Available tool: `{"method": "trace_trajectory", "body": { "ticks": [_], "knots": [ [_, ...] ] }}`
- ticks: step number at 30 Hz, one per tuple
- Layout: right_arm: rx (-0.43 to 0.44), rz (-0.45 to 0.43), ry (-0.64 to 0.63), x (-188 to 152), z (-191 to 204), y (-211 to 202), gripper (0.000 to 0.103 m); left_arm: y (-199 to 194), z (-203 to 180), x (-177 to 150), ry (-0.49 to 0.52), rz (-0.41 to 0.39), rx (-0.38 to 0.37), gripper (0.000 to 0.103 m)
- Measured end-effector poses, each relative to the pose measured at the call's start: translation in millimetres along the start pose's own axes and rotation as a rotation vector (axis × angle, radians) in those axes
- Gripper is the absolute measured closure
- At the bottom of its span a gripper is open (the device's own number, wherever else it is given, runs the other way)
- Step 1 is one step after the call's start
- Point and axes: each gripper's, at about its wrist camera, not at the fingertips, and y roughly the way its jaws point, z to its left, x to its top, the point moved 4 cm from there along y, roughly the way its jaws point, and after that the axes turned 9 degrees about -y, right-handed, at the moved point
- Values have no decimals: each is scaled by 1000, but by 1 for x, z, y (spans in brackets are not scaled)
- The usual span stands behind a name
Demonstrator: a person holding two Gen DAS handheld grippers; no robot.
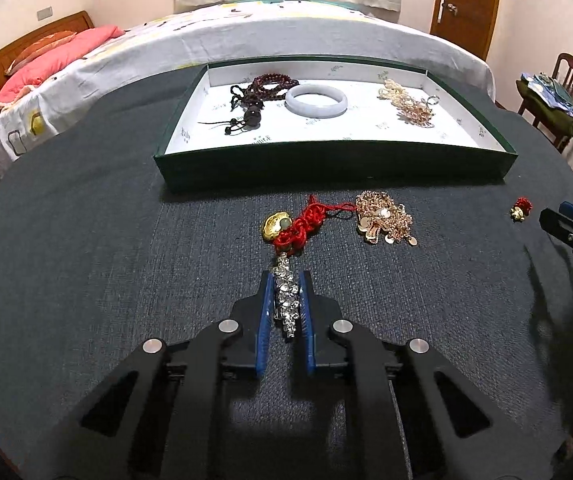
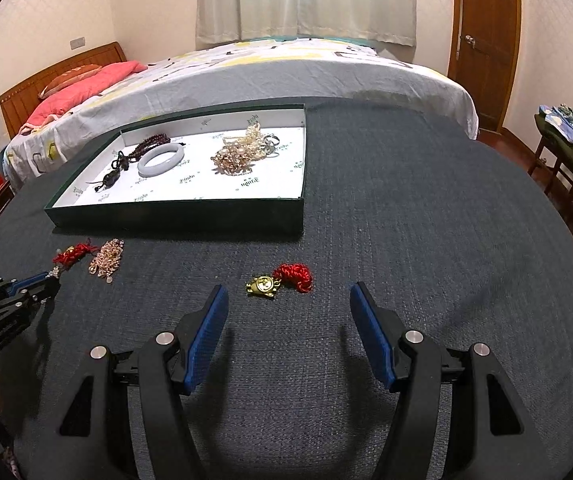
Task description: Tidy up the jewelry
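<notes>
My left gripper (image 1: 286, 280) is shut on a silver crystal bracelet (image 1: 287, 300) lying on the dark table. Just beyond it lie a gold charm on red cord (image 1: 292, 226) and a rose-gold sequin chain pile (image 1: 384, 218). My right gripper (image 2: 288, 300) is open and empty, just short of a small gold charm with a red knot (image 2: 280, 280), which also shows in the left wrist view (image 1: 520, 210). The green tray (image 1: 326, 168) holds dark beads (image 1: 264, 88), a pale jade bangle (image 1: 315, 101) and pearl and gold pieces (image 1: 406, 102).
The tray (image 2: 174, 216) stands at the far side of the round dark table. A bed (image 2: 286, 68) lies behind it. A wooden chair with clothes (image 2: 566, 140) stands at the right, near a door (image 2: 486, 40).
</notes>
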Motion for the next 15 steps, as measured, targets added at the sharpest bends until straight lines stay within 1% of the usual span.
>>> {"method": "trace_trajectory", "body": {
  "ticks": [8, 15],
  "knots": [
    [-5, 20, -9, -1, 1, 8, 41, -14, 8, -7, -36, 10, -14, 90],
    [-14, 31, -23, 8, 5, 19, 41, -24, 23, -5, -73, 5, 4, 90]
  ]
}}
